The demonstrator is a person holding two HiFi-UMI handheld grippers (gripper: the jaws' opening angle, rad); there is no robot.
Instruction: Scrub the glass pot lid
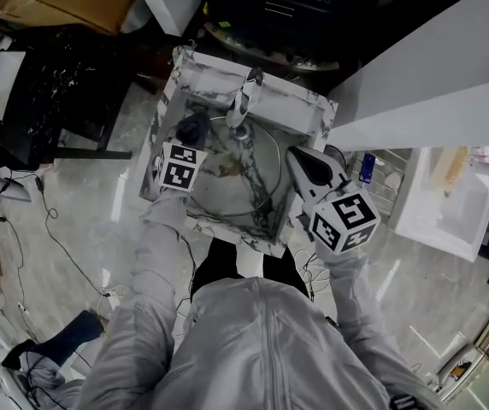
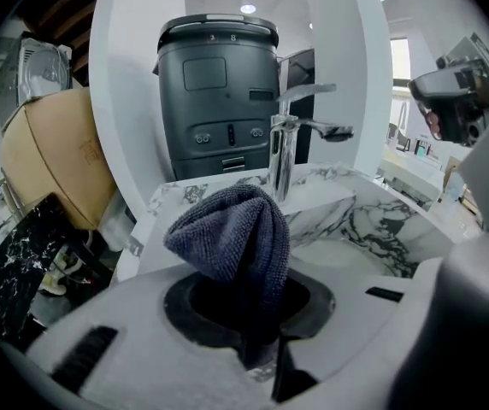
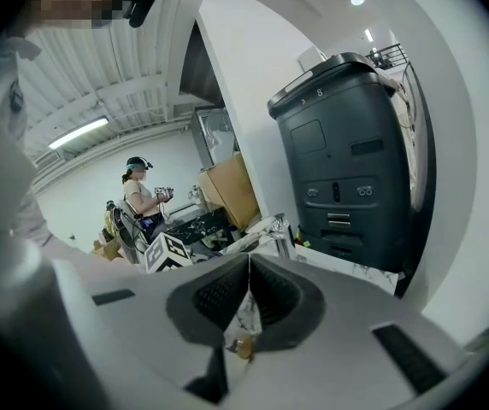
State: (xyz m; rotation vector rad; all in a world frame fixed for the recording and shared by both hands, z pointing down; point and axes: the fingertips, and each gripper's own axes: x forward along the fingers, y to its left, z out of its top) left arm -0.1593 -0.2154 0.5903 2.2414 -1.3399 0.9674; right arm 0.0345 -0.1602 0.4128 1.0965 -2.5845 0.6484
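One lid (image 1: 249,178) sits in the marble sink (image 1: 311,109) at the middle of the head view, with a brown smear near its centre. At its upper-left edge, just below the faucet (image 1: 244,101), the left gripper (image 1: 195,133) is clenched on a dark cloth (image 2: 227,233) that bulges out of its jaws. The right gripper (image 1: 294,155) is at the lid's right rim. Its jaws are pressed together there and seem to pinch that rim, with marble showing through the narrow gap beneath.
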